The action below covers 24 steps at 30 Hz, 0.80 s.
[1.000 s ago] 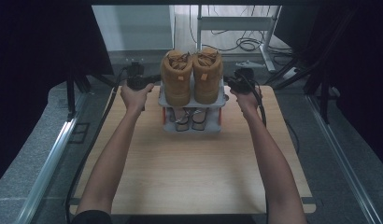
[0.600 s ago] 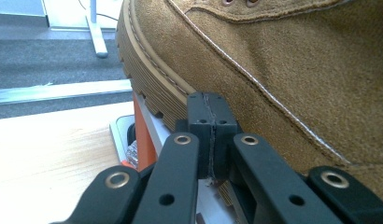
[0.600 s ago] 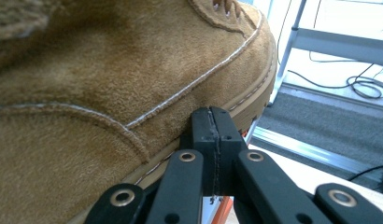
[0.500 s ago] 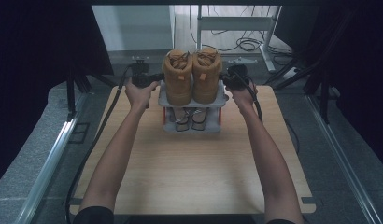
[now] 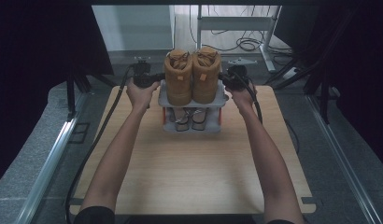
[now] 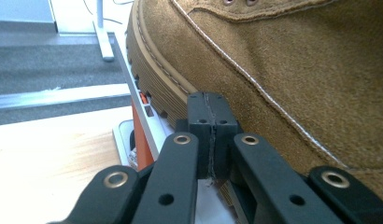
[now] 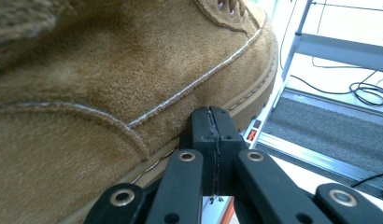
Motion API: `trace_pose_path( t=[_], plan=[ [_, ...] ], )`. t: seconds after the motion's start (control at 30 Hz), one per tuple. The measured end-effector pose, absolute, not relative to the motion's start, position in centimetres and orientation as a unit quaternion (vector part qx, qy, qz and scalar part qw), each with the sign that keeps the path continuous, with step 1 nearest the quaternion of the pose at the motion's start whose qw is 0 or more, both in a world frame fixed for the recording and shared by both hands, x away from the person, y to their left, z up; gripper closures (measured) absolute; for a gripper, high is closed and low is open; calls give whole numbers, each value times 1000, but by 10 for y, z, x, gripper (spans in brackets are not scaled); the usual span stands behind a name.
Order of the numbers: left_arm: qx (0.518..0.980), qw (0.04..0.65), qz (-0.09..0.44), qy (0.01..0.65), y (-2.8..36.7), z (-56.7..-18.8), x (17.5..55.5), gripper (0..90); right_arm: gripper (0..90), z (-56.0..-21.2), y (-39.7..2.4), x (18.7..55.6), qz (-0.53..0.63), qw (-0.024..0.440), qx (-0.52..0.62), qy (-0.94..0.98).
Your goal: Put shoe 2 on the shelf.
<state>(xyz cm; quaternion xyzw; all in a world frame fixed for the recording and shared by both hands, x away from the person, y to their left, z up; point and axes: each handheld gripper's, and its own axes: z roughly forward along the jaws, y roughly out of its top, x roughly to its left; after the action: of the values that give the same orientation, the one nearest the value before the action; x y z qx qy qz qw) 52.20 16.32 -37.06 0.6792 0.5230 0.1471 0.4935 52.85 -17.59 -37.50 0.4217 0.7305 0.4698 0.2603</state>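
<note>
**Both grippers closed at the shoe rack's edges**

Here, in the upper middle of the high view, a small grey shoe rack (image 5: 192, 99) stands on the worktop (image 5: 194, 177), tan boots (image 5: 193, 74) on top. The left gripper (image 5: 158, 78) and right gripper (image 5: 225, 80) meet its opposite sides, jaws fully closed; whether they pinch the top shelf's edge is unclear.

Tan suede boots (image 5: 192, 74) — grey rack (image 5: 192, 100), orange posts.
</note>
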Motion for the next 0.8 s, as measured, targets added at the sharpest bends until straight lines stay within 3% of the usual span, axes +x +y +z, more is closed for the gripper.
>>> trace_pose_path(
  t=[0.37, 0.53, 0.8],
  plan=[
    [683, 512, 162, 495, 174, -350, 484, 863, 892, -365, -189, 484, 506, 259, 403, 717],
    [683, 520, 159, 488, 181, -351, 466, 831, 846, -367, -196, 467, 522, 245, 394, 716],
    [687, 522, 164, 478, 193, -361, 439, 653, 662, -377, -209, 447, 538, 226, 389, 713]
  ],
)
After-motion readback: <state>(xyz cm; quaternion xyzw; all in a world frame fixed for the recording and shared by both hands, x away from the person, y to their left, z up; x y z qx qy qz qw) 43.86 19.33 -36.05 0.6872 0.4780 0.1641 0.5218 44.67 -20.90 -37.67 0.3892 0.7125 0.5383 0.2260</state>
